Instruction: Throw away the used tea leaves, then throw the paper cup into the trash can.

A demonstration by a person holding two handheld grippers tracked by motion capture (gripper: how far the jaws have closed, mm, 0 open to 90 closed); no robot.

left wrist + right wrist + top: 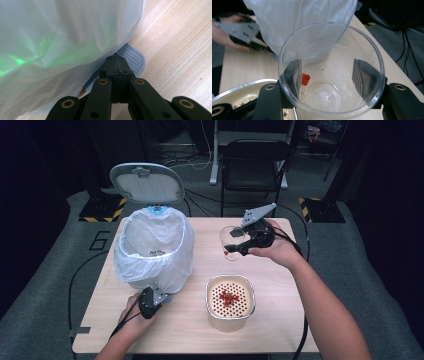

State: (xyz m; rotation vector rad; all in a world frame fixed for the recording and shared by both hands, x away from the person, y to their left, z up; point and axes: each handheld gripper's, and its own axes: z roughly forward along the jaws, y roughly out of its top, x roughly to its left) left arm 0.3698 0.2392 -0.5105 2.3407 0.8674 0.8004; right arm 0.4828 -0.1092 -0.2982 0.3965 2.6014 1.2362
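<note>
A clear plastic cup (226,236) hangs tilted above the table's middle, to the right of the bin, with my right gripper (239,244) shut on it. In the right gripper view the jaws press both sides of the cup (332,100), and one red scrap (305,79) sticks to its inner wall. My left gripper (150,301) is shut, low at the foot of the white-bagged bin (155,247). Its tips (116,59) rest on the bin's grey ribbed pedal (133,57). The bin lid (147,182) stands open.
A round metal bowl with a perforated insert (216,310) holds red scraps at the front centre of the table. The bin bag (62,37) bulges over the pedal. A black folding chair (255,165) stands beyond the table's far edge.
</note>
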